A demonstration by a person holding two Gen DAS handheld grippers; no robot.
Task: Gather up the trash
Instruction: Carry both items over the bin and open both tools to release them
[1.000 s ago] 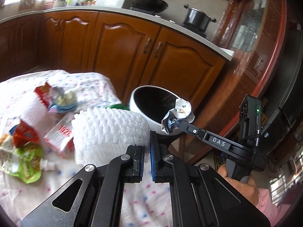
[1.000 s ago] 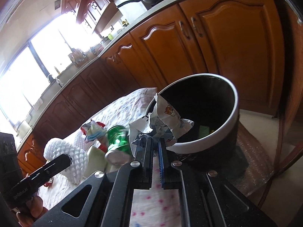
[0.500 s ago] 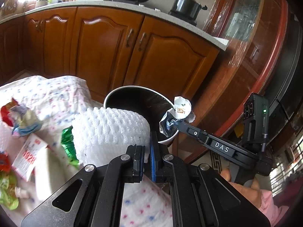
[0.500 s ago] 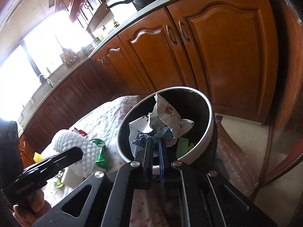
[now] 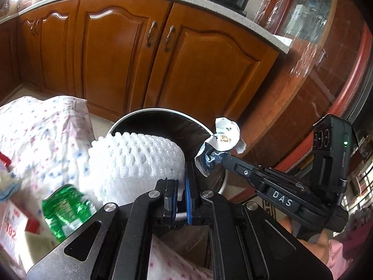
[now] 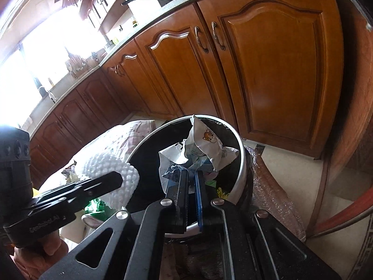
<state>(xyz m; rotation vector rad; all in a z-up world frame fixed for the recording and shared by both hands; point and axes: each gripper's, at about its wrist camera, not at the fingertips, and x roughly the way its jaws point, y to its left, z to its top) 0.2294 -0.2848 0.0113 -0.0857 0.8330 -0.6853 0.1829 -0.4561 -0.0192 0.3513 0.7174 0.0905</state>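
Observation:
My left gripper [image 5: 179, 182] is shut on a white foam fruit net [image 5: 137, 161] and holds it over the near rim of the round black trash bin [image 5: 158, 113] with a white rim. My right gripper [image 6: 192, 175] is shut on a crumpled white snack wrapper [image 6: 202, 144] and holds it above the bin's opening [image 6: 240, 163]. The right gripper and its wrapper also show in the left wrist view [image 5: 221, 140], at the bin's right rim. The foam net shows in the right wrist view [image 6: 109, 170], left of the bin.
A table with a dotted white cloth [image 5: 46, 135] holds more trash: a green wrapper [image 5: 65, 212] and a red and white packet [image 5: 14, 224]. Wooden kitchen cabinets [image 5: 130, 58] stand behind the bin. A round wooden piece wrapped in plastic film [image 6: 275, 186] is on the right.
Both grippers have moved from the table toward the bin, each keeping its hold. The wrapper now hangs over the bin's opening and the foam net reaches its rim.

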